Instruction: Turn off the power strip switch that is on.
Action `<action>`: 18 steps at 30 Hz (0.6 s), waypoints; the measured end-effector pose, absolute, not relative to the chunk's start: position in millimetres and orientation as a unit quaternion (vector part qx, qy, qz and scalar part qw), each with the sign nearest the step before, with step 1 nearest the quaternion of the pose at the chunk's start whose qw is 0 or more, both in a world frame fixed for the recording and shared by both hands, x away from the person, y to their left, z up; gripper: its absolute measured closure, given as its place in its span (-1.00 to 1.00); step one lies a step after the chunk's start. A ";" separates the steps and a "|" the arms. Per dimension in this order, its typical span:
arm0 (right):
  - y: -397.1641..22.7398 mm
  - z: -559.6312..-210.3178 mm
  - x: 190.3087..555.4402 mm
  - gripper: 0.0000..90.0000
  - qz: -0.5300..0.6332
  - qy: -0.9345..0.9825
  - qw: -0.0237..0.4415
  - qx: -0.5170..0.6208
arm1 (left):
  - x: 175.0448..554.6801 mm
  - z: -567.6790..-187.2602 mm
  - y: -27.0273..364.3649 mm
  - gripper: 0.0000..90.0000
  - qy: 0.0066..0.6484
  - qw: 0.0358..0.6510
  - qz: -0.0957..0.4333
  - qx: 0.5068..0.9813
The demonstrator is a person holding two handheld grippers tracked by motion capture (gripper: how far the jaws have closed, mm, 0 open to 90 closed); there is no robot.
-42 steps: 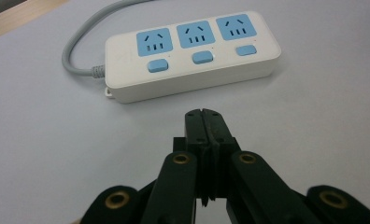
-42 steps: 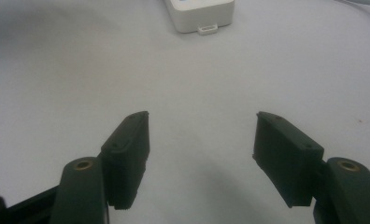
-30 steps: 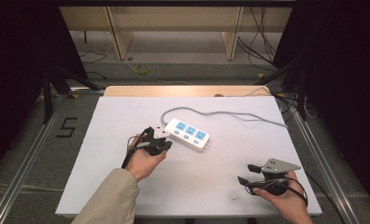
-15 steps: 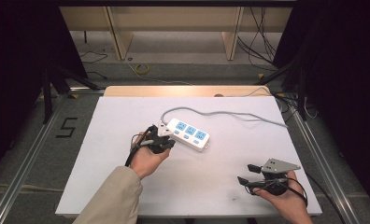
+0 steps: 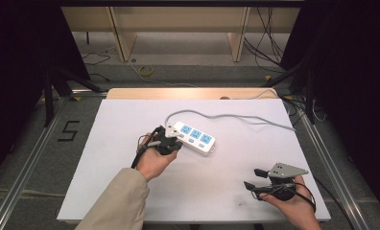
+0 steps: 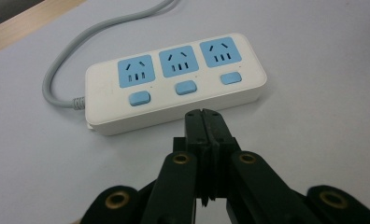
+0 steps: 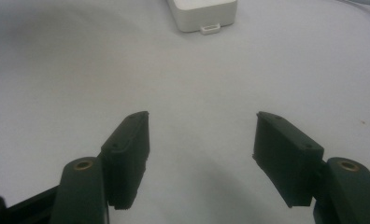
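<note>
While your right claw (image 5: 253,178) sat released at five o'clock on the bench (image 5: 106,182), your clenched, empty left claw (image 6: 203,115) hovered before the power strip (image 6: 174,81) at centre, apparently poised to press its middle switch (image 6: 185,87); next called for a gentle forward push.

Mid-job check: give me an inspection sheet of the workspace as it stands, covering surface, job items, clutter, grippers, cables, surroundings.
Surface: white tabletop, faint smudge near front edge.
Job's things: white three-socket power strip with blue outlets and blue switches, lying flat mid-table, nothing plugged in.
Clutter: nothing seen.
Grippers: left gripper shut, empty, tips just short of the strip's long side; right gripper open, empty, near the front right corner.
Cables: grey strip cord trails to the right rear edge; black gripper leads by each hand.
Surroundings: wooden shelf frame, loose floor cables, a floor mark "5".
</note>
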State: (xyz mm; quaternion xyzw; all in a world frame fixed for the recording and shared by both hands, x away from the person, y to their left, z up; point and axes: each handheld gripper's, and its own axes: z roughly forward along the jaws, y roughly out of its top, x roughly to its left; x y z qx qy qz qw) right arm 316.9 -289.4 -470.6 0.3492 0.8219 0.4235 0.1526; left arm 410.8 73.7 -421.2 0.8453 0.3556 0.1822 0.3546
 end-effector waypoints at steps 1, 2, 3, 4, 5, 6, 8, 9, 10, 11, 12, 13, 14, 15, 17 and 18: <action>-289.4 -470.5 316.9 -0.18 0.423 0.823 0.152 0.348 | 411.3 -421.0 73.5 1.00 0.353 0.354 0.183 0.846; -289.4 -470.5 317.0 -0.18 0.423 0.823 0.152 0.348 | 411.6 -420.9 73.0 1.00 0.354 0.354 0.182 0.846; -289.3 -470.5 317.0 -0.18 0.423 0.822 0.152 0.349 | 411.9 -420.7 72.7 1.00 0.354 0.353 0.182 0.847; -289.2 -470.5 317.0 -0.18 0.423 0.822 0.153 0.349 | 412.2 -420.9 72.3 1.00 0.355 0.353 0.182 0.846; -289.2 -470.5 317.0 -0.18 0.423 0.822 0.152 0.348 | 412.6 -421.0 72.0 1.00 0.355 0.353 0.180 0.847; -289.2 -470.4 317.0 -0.18 0.423 0.822 0.153 0.348 | 413.0 -421.3 71.7 1.00 0.354 0.353 0.182 0.847; -289.4 -470.3 316.9 -0.18 0.423 0.823 0.153 0.348 | 413.6 -421.4 71.2 1.00 0.354 0.352 0.181 0.847; -289.4 -470.3 317.0 -0.18 0.423 0.823 0.153 0.348 | 413.9 -421.5 70.8 1.00 0.355 0.353 0.181 0.847; -289.4 -470.3 317.0 -0.18 0.423 0.823 0.153 0.348 | 414.4 -421.4 70.6 1.00 0.353 0.352 0.181 0.847; -289.3 -470.3 317.0 -0.18 0.423 0.823 0.153 0.348 | 414.8 -421.2 70.2 1.00 0.353 0.351 0.181 0.848; -289.2 -470.3 317.0 -0.18 0.423 0.823 0.153 0.348 | 415.1 -421.1 69.6 1.00 0.354 0.352 0.181 0.848; -289.0 -470.3 317.0 -0.18 0.423 0.822 0.152 0.348 | 415.6 -421.1 68.8 1.00 0.354 0.353 0.181 0.847; -288.9 -470.3 316.9 -0.18 0.423 0.822 0.152 0.348 | 416.1 -420.7 68.2 1.00 0.353 0.352 0.181 0.847; -288.9 -470.3 316.9 -0.18 0.423 0.822 0.153 0.348 | 416.5 -420.2 67.8 1.00 0.353 0.351 0.181 0.848; -289.3 -470.2 317.0 -0.18 0.423 0.823 0.153 0.348 | 417.4 -419.8 66.4 1.00 0.352 0.353 0.182 0.847; -289.4 -470.1 317.0 -0.18 0.423 0.822 0.153 0.348 | 417.6 -419.5 65.8 1.00 0.352 0.353 0.182 0.848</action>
